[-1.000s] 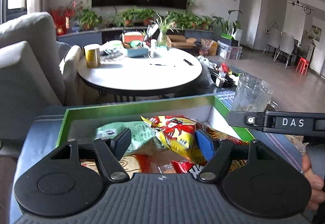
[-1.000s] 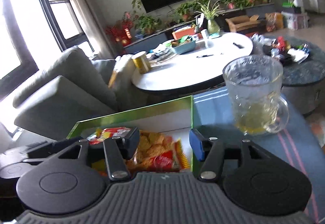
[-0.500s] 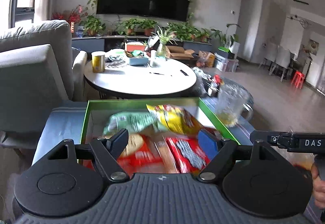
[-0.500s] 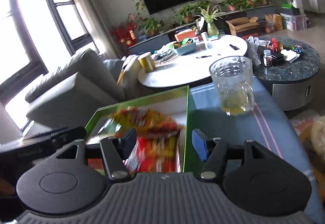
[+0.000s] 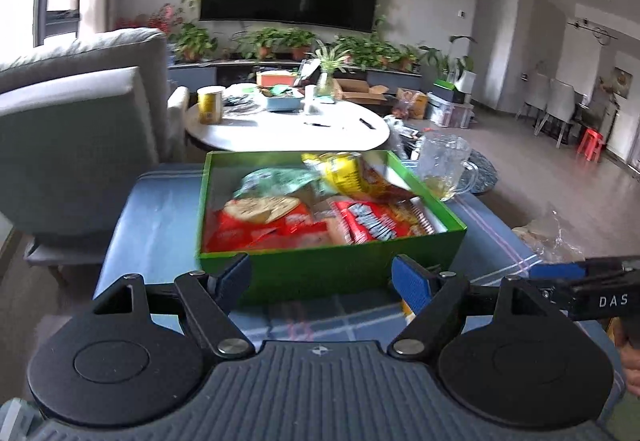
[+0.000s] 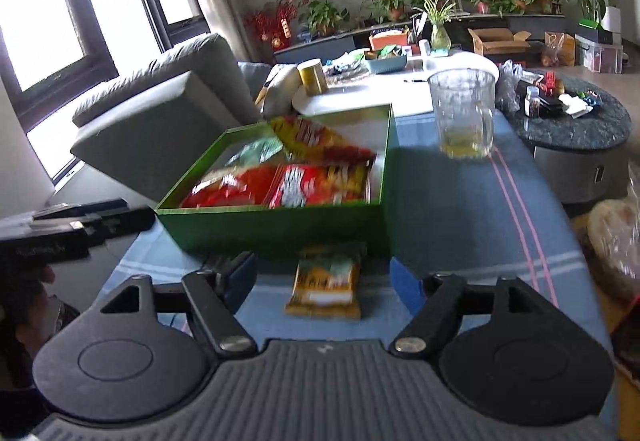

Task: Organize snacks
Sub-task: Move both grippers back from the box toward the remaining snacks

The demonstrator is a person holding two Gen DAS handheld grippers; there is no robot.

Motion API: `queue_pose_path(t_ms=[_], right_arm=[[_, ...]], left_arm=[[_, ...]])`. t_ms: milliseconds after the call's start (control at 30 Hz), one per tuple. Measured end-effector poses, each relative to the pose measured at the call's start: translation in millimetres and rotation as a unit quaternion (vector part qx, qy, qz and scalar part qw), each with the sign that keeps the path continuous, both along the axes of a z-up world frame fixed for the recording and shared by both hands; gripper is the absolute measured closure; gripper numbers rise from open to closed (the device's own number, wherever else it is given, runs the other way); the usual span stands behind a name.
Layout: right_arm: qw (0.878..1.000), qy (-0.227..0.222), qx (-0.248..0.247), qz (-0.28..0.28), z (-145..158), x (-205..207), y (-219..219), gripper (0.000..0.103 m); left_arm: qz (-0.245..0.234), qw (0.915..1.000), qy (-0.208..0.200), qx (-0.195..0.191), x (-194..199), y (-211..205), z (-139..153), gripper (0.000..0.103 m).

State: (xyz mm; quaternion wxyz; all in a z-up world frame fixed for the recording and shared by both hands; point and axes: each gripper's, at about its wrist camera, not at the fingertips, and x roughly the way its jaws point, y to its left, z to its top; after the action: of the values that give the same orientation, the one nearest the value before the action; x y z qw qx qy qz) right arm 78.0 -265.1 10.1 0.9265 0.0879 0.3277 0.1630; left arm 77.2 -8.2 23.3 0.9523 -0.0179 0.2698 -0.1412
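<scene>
Underneath, blue striped cloth (image 6: 460,201); green box (image 6: 280,225) of snacks; both grippers' fingers apart.

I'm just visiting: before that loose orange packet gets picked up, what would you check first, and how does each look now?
1. Right hand-held gripper open: ok.
2. Orange packet lies between its fingers' line, free on the cloth: ok.
3. Left hand-held gripper open, holding nothing: ok.
4. Room left in green box: cannot tell, packets fill much of it.
5. Glass mug stands apart from the packet: ok.
</scene>
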Motion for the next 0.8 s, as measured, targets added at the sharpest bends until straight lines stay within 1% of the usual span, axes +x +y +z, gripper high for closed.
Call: queue_pose_path(t_ms=[133,233,333,467,633,800], right_arm=[[1.000,0.014,0.014,0.003,-10.4,-12.1,2.9,0.039],[1.000,0.020,0.014,0.008,-13.9,-15.7,7.6,0.039],[1.000,0.017,-0.007,0.002,-17.8,-18.0,17.1,0.039],[1.000,0.017,-0.003,0.007,-20.6,-22.7,25.5,0.038],[1.000,0.016,-0.004,0.007,-20.6,-28.2,29.0,0.036],[1.000,0.018,0.000,0.006,-21.4,-28.8,30.5,0.035]], left_arm=[[0.030,0.9995,0.002,0.008,-21.2,20.9,-7.4,0.026],[0.045,0.9988,0.015,0.011,-34.7,33.3,-17.5,0.025],[0.050,0.9981,0.030,0.019,-43.8,39.5,-28.9,0.025],[0.045,0.9968,0.047,0.046,-49.2,39.4,-44.8,0.025],[0.045,0.9957,0.078,0.022,-48.2,48.9,-60.5,0.025],[0.053,0.9941,0.089,0.032,-52.9,54.6,-69.0,0.025]])
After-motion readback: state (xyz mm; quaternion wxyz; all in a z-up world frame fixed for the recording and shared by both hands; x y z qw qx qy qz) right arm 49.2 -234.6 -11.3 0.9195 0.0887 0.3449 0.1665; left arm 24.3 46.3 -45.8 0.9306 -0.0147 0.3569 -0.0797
